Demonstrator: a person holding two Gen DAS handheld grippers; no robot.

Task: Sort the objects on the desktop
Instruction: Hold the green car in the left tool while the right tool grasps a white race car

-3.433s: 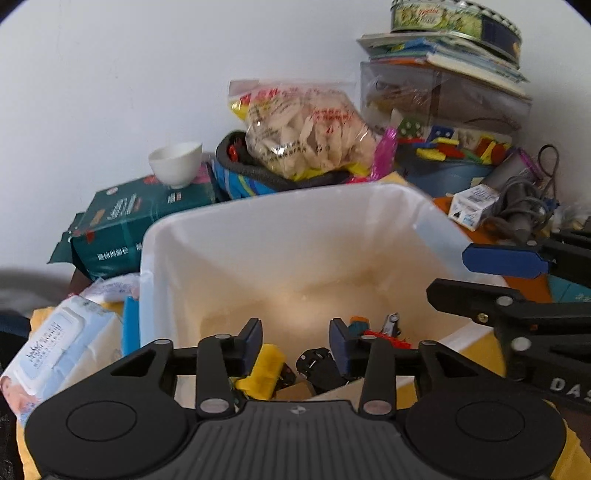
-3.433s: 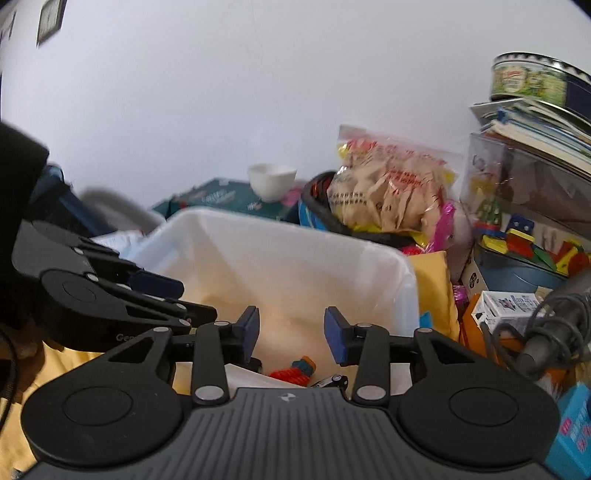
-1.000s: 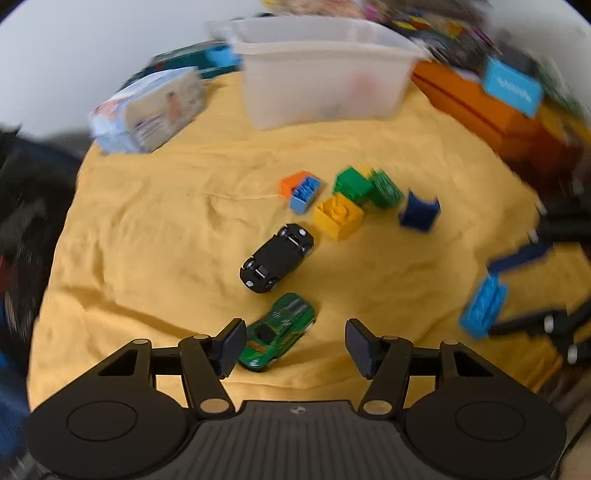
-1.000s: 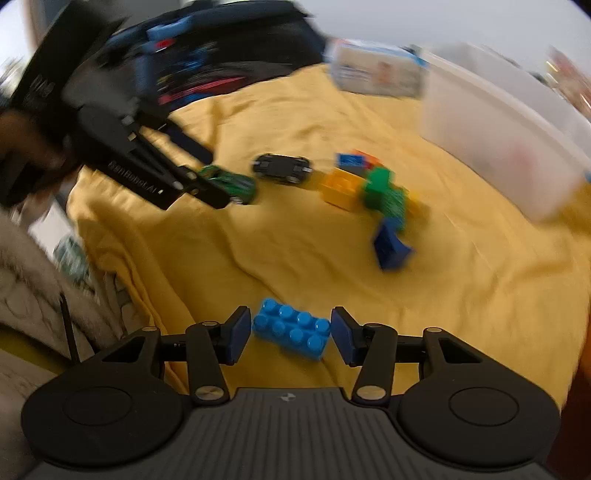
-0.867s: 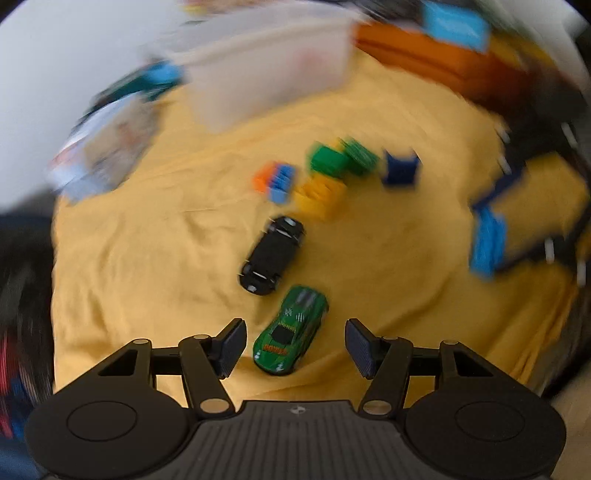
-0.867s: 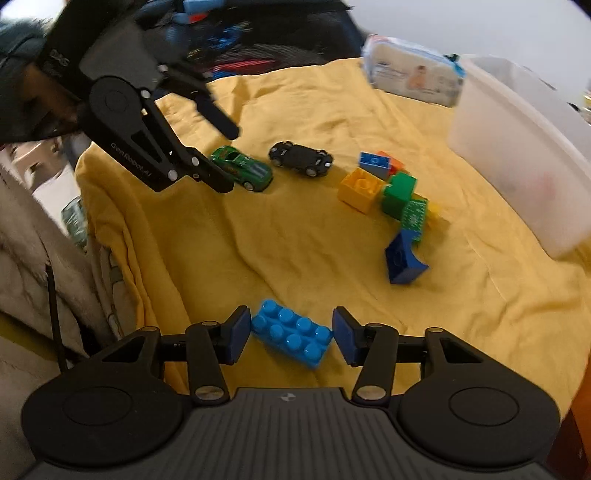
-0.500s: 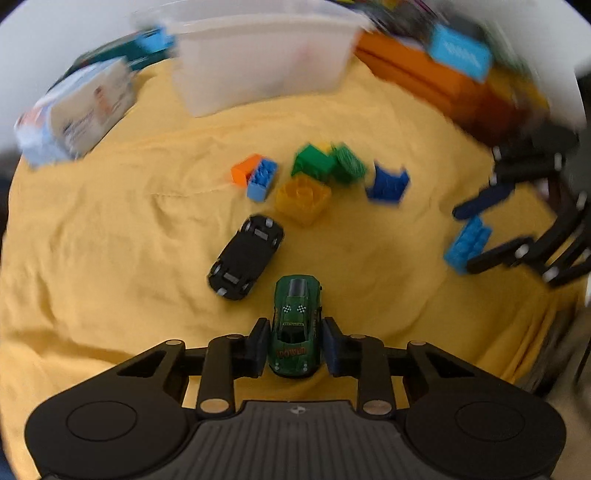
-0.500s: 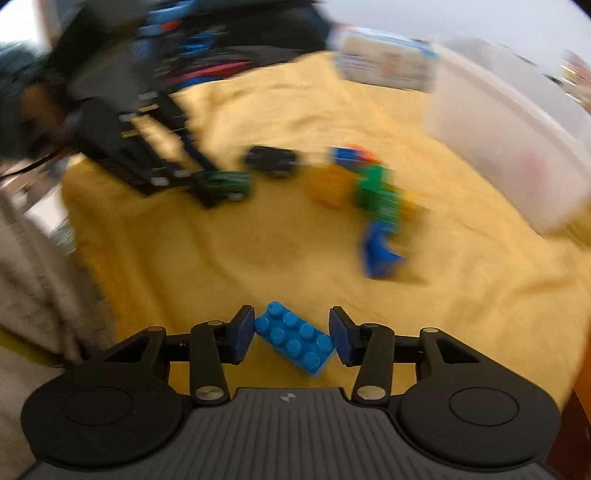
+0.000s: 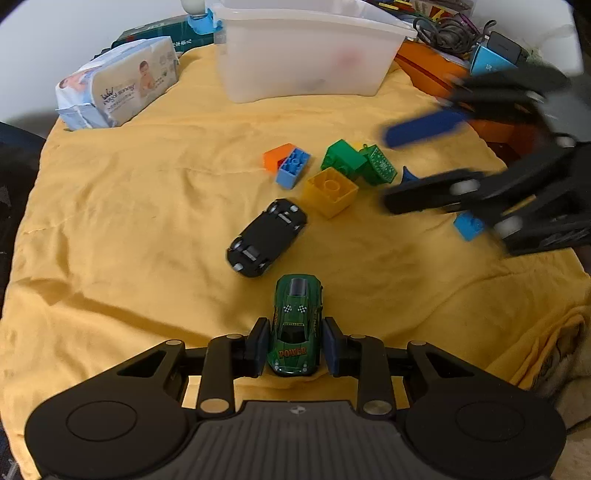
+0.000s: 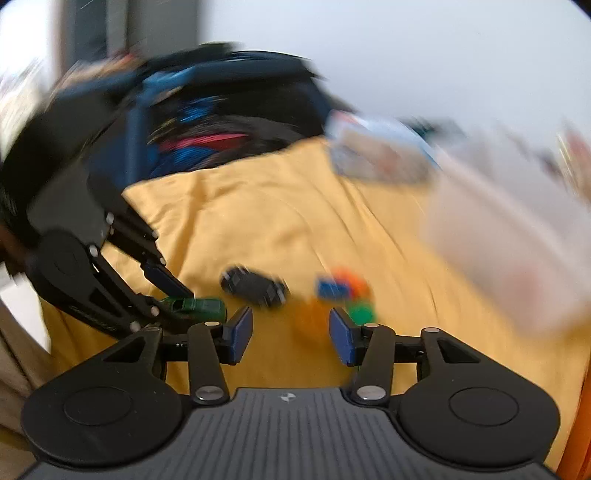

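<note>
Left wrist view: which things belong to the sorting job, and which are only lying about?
Job: green toy car; black toy car; yellow plastic brick; green plastic bricks; orange and light blue bricks; translucent white plastic bin.
Lying about: soft pack of baby wipes; dark green cardboard box; tangle of grey cables.

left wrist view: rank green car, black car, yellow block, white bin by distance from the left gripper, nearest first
1. Green car: between the fingers of the left gripper, gripped.
2. Black car: just ahead, slightly left.
3. Yellow block: farther on, slightly right, close to the black car's front.
4. White bin: far edge of the yellow cloth.
</note>
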